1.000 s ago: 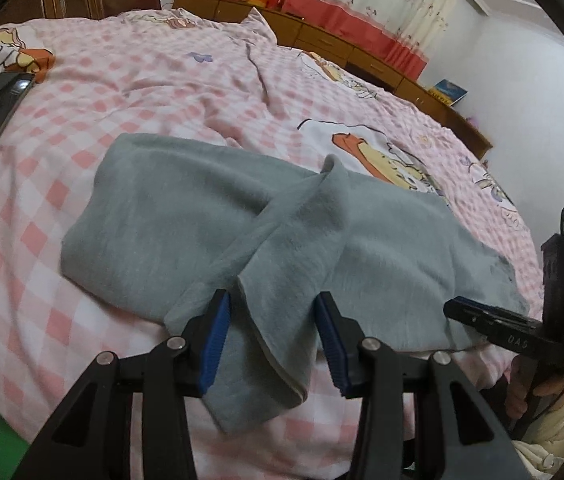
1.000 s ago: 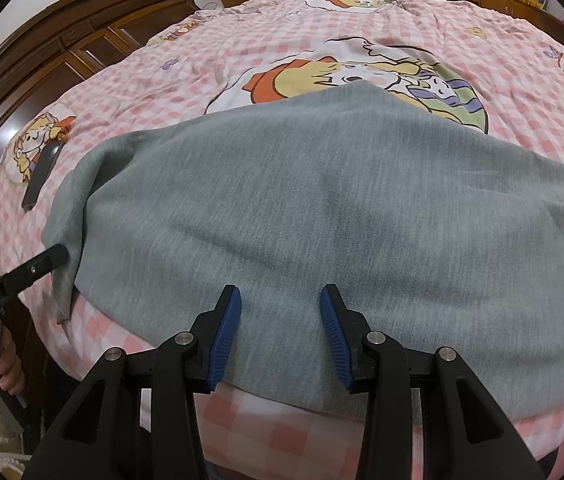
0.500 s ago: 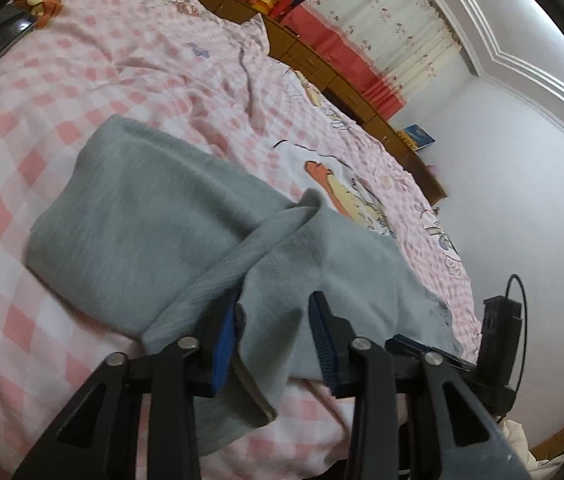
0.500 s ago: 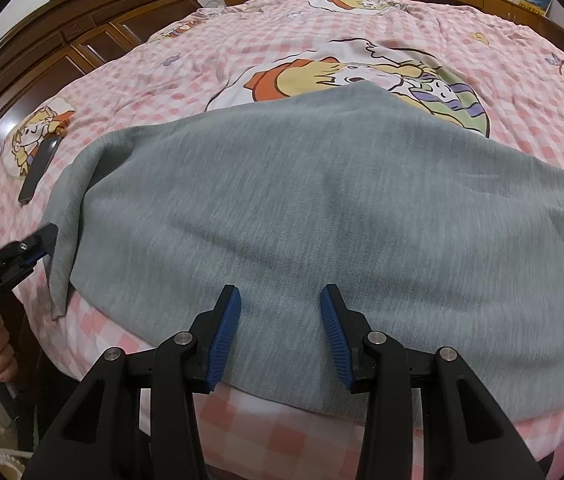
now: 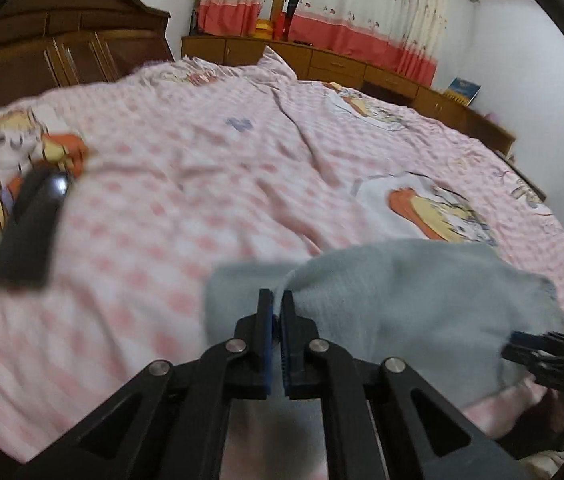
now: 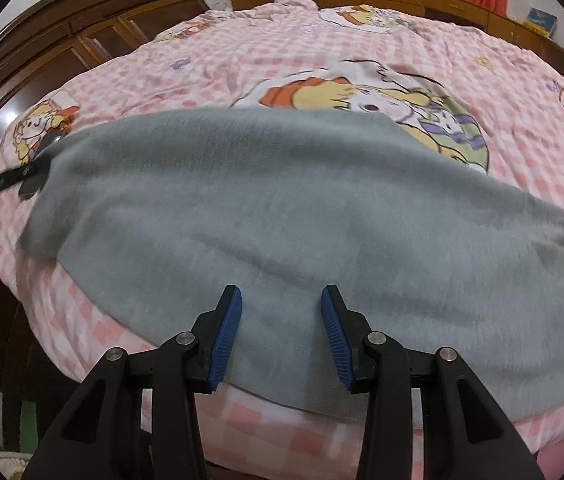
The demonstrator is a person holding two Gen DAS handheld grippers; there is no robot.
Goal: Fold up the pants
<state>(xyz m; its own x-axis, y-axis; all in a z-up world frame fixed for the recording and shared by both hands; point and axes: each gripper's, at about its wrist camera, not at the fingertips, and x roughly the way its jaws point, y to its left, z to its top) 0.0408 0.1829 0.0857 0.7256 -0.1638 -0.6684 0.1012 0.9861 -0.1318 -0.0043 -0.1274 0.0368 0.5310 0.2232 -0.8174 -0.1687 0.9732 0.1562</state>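
Observation:
The grey pants [image 6: 289, 216] lie spread across the pink checked bed [image 6: 242, 64], folded lengthwise. My left gripper [image 5: 276, 300] is shut on a lifted edge of the pants [image 5: 409, 296] at their left end. It also shows at the far left of the right wrist view [image 6: 6, 178]. My right gripper [image 6: 281, 312] is open just above the near edge of the pants, holding nothing. Its dark body shows at the right edge of the left wrist view [image 5: 541, 350].
A black phone [image 5: 32, 228] lies on the bed to the left of the pants. A dark wooden wardrobe [image 5: 62, 52] stands behind the bed. Low wooden cabinets [image 5: 341, 68] and red-trimmed curtains [image 5: 361, 8] line the far wall.
My left gripper closed on the pants edge and lifted it, and its view swung up across the bed. The pants' left end has shifted. My right gripper stayed open at the near edge.

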